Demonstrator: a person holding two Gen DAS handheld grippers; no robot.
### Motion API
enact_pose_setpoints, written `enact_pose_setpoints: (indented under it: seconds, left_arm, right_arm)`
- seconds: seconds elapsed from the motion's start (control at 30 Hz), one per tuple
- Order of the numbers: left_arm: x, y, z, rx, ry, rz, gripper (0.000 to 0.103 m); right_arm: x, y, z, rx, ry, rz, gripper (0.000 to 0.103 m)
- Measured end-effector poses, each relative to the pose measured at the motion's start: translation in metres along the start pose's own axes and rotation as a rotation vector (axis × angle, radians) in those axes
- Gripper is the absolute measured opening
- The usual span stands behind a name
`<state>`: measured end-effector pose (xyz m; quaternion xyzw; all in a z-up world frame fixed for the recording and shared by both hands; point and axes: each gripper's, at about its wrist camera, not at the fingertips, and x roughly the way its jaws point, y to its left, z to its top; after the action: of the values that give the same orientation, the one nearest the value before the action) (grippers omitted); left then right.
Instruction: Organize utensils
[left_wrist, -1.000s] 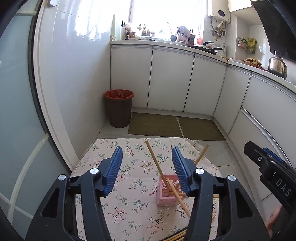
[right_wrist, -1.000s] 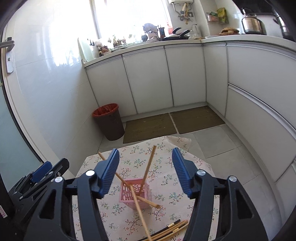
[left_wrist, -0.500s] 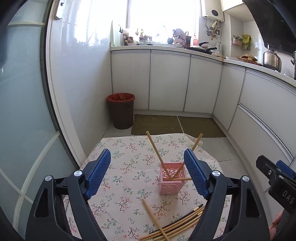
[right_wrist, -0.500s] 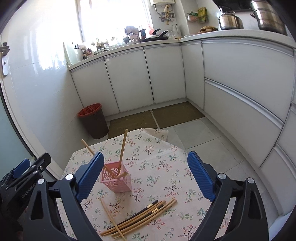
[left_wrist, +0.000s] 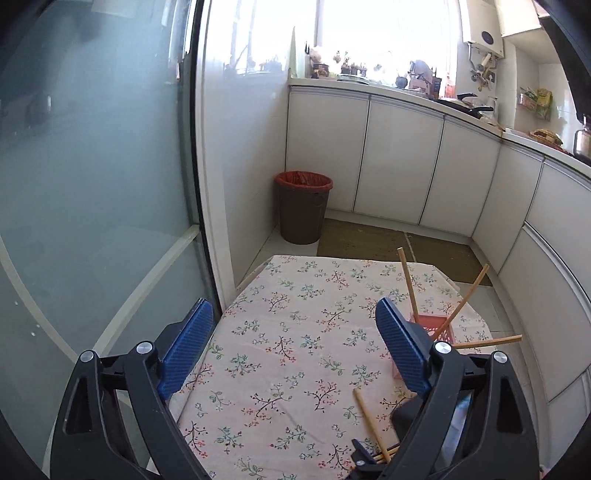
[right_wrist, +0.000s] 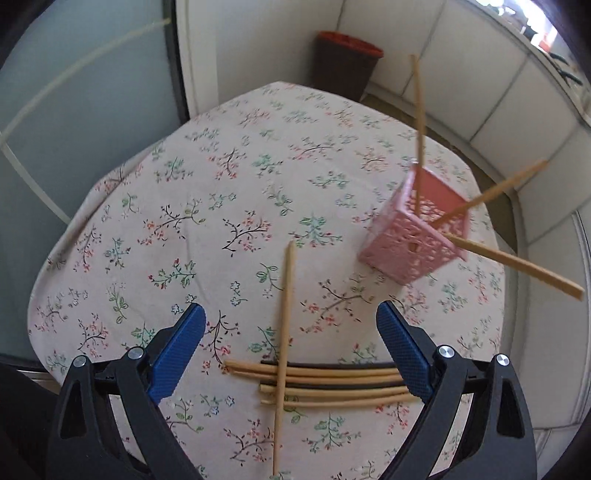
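A pink lattice holder (right_wrist: 417, 236) stands on the floral tablecloth (right_wrist: 221, 192) and holds three wooden chopsticks (right_wrist: 419, 122) leaning outward. A bundle of wooden and black chopsticks (right_wrist: 332, 384) lies flat near the table's front, with one loose wooden chopstick (right_wrist: 283, 325) lying across it. My right gripper (right_wrist: 291, 332) is open and empty, hovering just above this bundle. My left gripper (left_wrist: 295, 332) is open and empty over the table's left part; the holder (left_wrist: 439, 325) shows behind its right finger, and a loose chopstick (left_wrist: 369, 421) lies below it.
A brown bin with a red liner (left_wrist: 303, 206) stands on the floor beyond the table. White kitchen cabinets (left_wrist: 399, 158) run along the back and right. A frosted glass door (left_wrist: 92, 184) is at the left. Floor mats (left_wrist: 388, 243) lie past the table.
Both grippers have opened wide. The right gripper has tilted down and moved over the chopstick bundle. The left gripper has swung left, so the holder now sits at its right.
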<state>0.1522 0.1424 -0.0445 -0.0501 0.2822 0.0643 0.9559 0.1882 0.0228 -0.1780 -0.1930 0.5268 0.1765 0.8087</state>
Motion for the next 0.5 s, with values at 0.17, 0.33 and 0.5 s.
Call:
enact_pose_setpoints:
  seconds: [0.17, 0.33, 0.5]
  left_arm:
    - [0.004, 0.018, -0.001, -0.018, -0.003, -0.006, 0.086]
    - [0.008, 0.033, -0.002, -0.056, 0.021, -0.027, 0.086]
    - [0.006, 0.037, -0.001, -0.083, 0.023, -0.034, 0.086]
  right_arm:
    - [0.053, 0.006, 0.017, 0.024, 0.174, 0.092, 0.086]
    - [0.085, -0.006, 0.022, 0.107, 0.284, 0.17, 0.039]
    - [0.078, -0.006, 0.02, 0.127, 0.229, 0.148, 0.008]
